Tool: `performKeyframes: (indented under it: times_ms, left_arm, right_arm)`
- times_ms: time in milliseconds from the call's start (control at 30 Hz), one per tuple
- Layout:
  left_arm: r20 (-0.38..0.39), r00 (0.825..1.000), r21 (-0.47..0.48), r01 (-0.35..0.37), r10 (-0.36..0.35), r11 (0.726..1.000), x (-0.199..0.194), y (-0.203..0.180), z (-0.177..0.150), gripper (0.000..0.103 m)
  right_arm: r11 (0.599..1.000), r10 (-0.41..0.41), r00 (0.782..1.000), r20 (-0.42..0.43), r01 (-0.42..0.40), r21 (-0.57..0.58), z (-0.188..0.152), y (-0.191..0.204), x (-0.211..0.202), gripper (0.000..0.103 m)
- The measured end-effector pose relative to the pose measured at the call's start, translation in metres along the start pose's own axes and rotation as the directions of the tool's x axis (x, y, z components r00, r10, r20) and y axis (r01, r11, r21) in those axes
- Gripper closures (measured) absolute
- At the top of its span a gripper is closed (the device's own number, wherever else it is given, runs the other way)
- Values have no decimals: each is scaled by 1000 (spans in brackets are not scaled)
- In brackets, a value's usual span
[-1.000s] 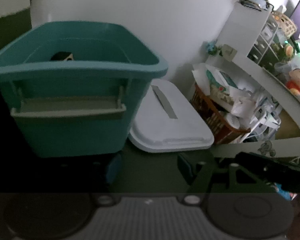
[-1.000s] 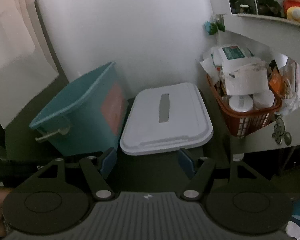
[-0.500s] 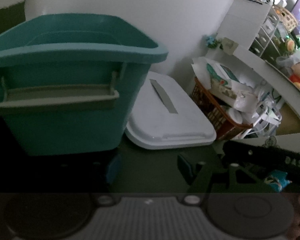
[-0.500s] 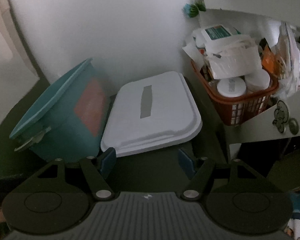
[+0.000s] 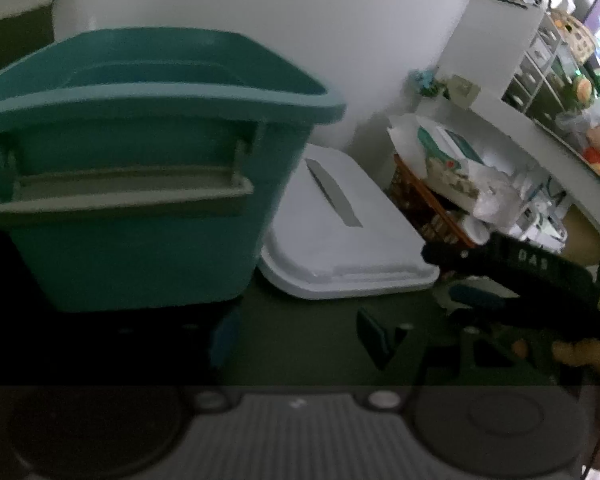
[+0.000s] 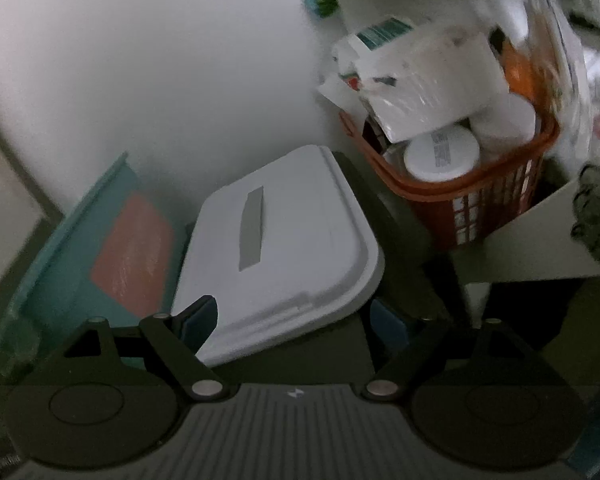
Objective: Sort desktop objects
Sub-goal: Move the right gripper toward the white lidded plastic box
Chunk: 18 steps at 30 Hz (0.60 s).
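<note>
My right gripper (image 6: 296, 316) hangs spread and empty over the near edge of the flat white plastic lid (image 6: 276, 248); my left gripper (image 5: 296, 332), also spread and empty, faces the open teal plastic bin (image 5: 140, 168). I fear clipping the overfull orange mesh basket (image 6: 472, 200) just right, spilling papers. Open floor lies only between lid and fingers.

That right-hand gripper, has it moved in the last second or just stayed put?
Yes. The right gripper has moved forward and lower toward the white lid, which now reaches between its open fingers; a second ago the lid lay clear ahead.
</note>
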<state>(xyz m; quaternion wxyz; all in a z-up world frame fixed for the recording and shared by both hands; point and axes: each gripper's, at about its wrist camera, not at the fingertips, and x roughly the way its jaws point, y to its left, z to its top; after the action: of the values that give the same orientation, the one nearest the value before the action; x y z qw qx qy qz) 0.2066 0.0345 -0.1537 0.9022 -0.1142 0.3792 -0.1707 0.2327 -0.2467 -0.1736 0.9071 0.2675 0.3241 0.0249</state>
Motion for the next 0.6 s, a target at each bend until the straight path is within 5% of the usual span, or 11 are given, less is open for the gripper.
performKeyframes:
  times_ms: [600]
  left_arm:
    - [-8,1000,-30,2,-2,1000,8,7,1,35]
  right_arm:
    - [992,-5,1000,-24,8,126,15,-17,39,13]
